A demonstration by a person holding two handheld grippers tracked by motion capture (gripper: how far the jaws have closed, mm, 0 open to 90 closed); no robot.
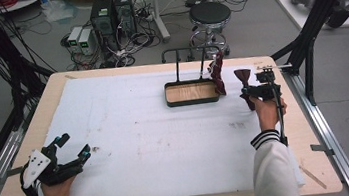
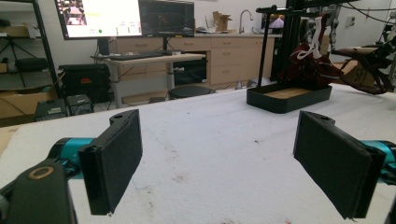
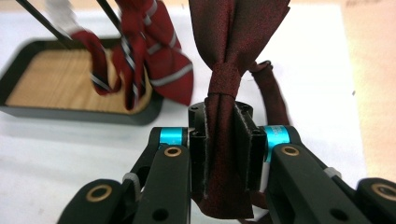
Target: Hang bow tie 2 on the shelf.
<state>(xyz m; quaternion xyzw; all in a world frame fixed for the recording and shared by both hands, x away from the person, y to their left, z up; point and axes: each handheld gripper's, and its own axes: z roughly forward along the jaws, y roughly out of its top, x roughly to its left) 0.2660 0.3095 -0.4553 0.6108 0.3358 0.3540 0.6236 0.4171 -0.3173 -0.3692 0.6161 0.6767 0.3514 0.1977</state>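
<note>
Right tongs (image 3: 224,140) clamp a dark red bow tie (image 3: 231,70), hand (image 1: 266,109) raised.

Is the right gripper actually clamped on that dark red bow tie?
Yes, shut on it: the right gripper has its pads pressed against the bow tie just below its knot.

Dark red bow tie (image 3: 227,88) top cut off; striped tie (image 3: 140,60) blurred

The bow tie (image 3: 229,84) is dark red woven cloth with a faint sheen. The striped tie (image 3: 154,56) is smooth cloth. The tray (image 1: 192,101) has matt black walls and a wood floor. Matt white sheet (image 1: 143,147) covers the wood table (image 1: 316,161).
</note>
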